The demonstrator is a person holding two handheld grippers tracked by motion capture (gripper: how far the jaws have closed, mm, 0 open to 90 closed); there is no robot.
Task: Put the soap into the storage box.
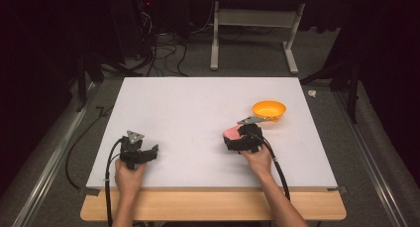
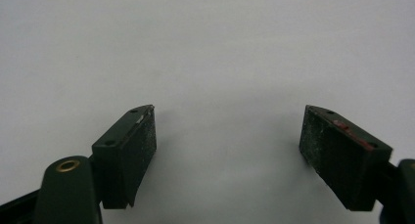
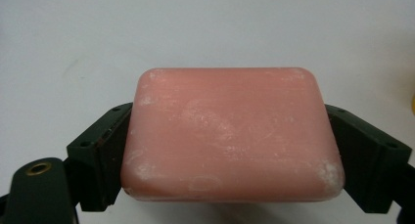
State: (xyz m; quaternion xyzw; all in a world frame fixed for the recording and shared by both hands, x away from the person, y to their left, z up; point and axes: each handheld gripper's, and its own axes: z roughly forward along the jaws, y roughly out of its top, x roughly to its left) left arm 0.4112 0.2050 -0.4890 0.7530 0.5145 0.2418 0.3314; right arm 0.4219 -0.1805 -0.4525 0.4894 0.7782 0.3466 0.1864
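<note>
Sitting between right hand-held gripper jaws, pink soap

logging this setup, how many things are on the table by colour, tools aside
pink: 1, the soap bar clamped in the right tool
orange: 1, the bowl
total: 2

Probably a lab: dark curtains, floor cables, bare table.
</note>
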